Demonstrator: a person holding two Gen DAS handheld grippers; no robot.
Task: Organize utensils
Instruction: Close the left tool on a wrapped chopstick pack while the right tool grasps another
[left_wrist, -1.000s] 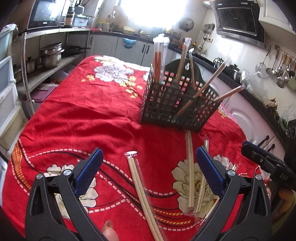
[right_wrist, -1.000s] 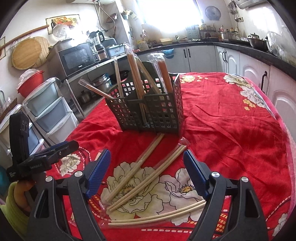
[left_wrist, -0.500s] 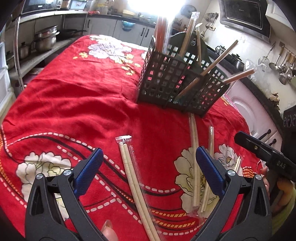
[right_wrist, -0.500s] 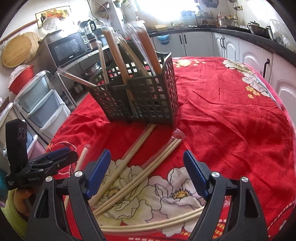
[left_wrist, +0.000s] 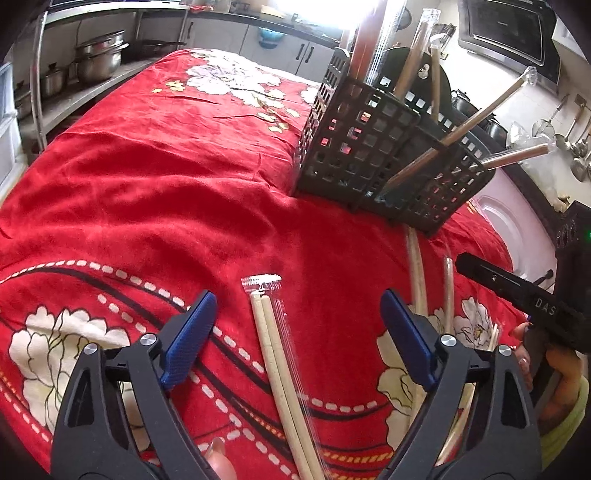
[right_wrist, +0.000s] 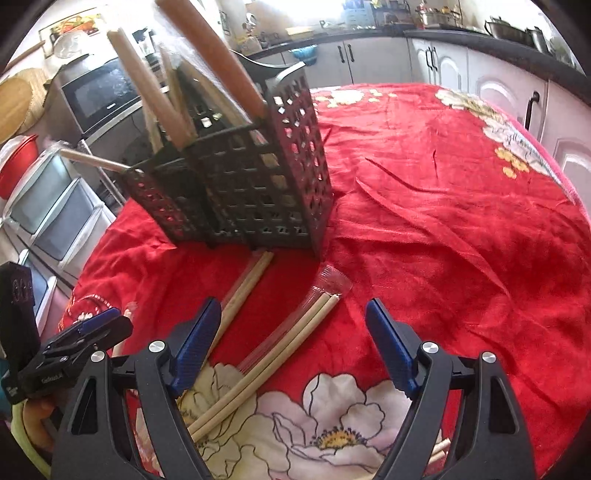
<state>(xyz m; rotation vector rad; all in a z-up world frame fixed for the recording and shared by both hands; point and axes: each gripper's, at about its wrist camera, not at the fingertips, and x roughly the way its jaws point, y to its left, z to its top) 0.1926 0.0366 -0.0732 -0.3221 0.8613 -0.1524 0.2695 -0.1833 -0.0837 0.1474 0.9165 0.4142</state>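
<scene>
Chopsticks (left_wrist: 280, 365), pale wood in clear film, are laid on the red floral tabletop (left_wrist: 147, 206) between the closing left tool (left_wrist: 295, 332), untouched. The right tool (right_wrist: 291, 336) is held wide near the black lattice basket (right_wrist: 251, 192).

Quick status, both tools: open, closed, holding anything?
Left tool: open, jaws closing, a wrapped chopstick pair between them, not gripped.
Right tool: open, holding nothing, over another wrapped chopstick pair.

Matt red cloth (left_wrist: 184, 206), glossy-wrapped wooden chopsticks (left_wrist: 280, 369).
</scene>
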